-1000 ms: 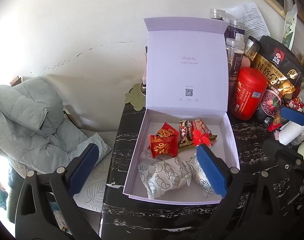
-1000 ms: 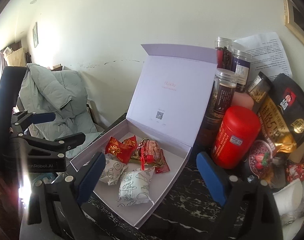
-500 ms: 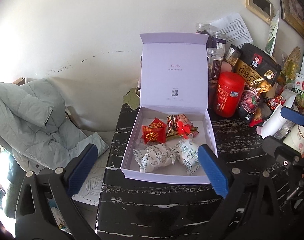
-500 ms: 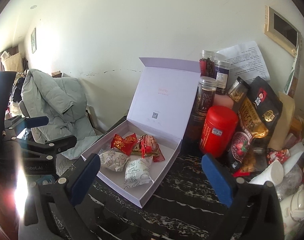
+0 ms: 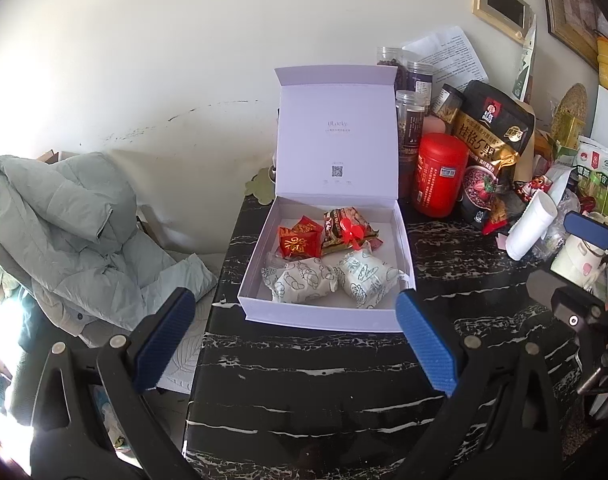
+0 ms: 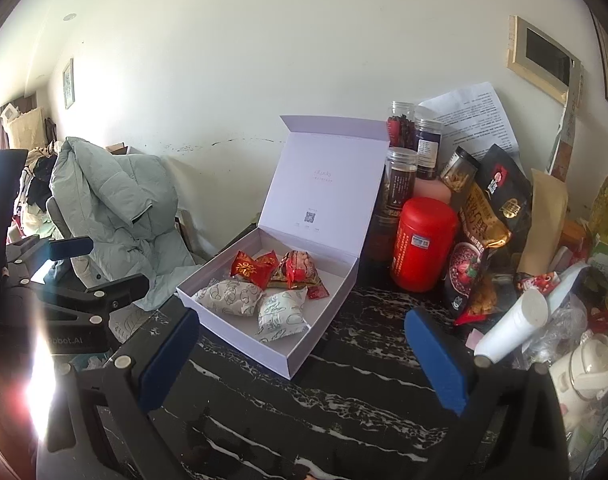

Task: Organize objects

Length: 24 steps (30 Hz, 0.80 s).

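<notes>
Landmark is the white box (image 5: 328,264), lid propped up against the wall, sitting on the black marbled worktop (image 5: 324,380). Left of the box: grey-green jacket (image 5: 64,232) draped over a chair, off the worktop, not part of the job. Our left tongs (image 5: 294,342) hang just in front of the box's near wall, spread wide, holding nothing. Inside the box: red packets (image 5: 298,238) at the back left, a brown snack pack with a red bow (image 5: 344,230) beside them, two white patterned pouches (image 5: 304,282) along the front. We judge the snacks are packed flat so the lid can close. Right of the box: red canister (image 5: 438,174), jars and a black-gold bag (image 5: 490,140) crowded against the wall, a white tube (image 5: 530,226) lying on its side further right. Our right tongs (image 6: 300,358) are also wide and empty, in front of the box's corner. Likely next: shut the lid or fetch more.
</notes>
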Each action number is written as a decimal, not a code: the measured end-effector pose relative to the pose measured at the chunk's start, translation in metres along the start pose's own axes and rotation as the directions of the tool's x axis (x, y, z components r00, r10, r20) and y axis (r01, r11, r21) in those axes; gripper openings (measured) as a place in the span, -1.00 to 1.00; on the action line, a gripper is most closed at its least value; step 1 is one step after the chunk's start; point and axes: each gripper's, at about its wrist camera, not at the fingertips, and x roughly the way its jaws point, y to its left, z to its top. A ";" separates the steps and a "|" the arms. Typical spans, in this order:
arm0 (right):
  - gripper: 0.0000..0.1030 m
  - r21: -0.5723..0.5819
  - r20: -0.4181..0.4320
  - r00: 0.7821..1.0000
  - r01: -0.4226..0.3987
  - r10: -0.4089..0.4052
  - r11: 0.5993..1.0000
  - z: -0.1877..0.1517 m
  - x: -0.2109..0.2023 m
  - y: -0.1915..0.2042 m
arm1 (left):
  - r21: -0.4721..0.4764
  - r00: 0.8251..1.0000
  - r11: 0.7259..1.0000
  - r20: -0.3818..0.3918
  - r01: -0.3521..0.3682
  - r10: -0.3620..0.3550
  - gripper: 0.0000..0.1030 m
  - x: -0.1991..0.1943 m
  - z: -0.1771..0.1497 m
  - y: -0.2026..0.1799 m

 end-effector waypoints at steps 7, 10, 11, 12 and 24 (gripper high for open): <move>1.00 -0.004 -0.028 1.000 0.002 -0.002 1.000 -0.021 -0.007 0.005 | 0.024 1.000 1.000 -0.012 -0.020 0.021 0.96 -0.010 -0.024 -0.007; 1.00 0.011 -0.043 0.999 -0.001 0.002 1.000 -0.033 -0.011 0.005 | 0.010 0.999 1.000 -0.033 -0.006 0.006 0.96 -0.013 -0.036 -0.007; 1.00 0.013 -0.048 0.999 -0.004 0.005 1.000 -0.037 -0.012 0.005 | 0.006 0.999 1.000 -0.040 -0.008 0.009 0.96 -0.014 -0.040 -0.007; 1.00 0.013 -0.055 0.998 -0.005 0.005 1.000 -0.041 -0.013 0.006 | 0.004 0.999 1.000 -0.047 -0.011 0.011 0.96 -0.015 -0.045 -0.007; 1.00 0.044 -0.121 0.993 0.010 -0.005 0.999 -0.086 -0.023 0.009 | 0.001 0.994 1.000 -0.110 0.003 -0.003 0.96 -0.025 -0.089 -0.020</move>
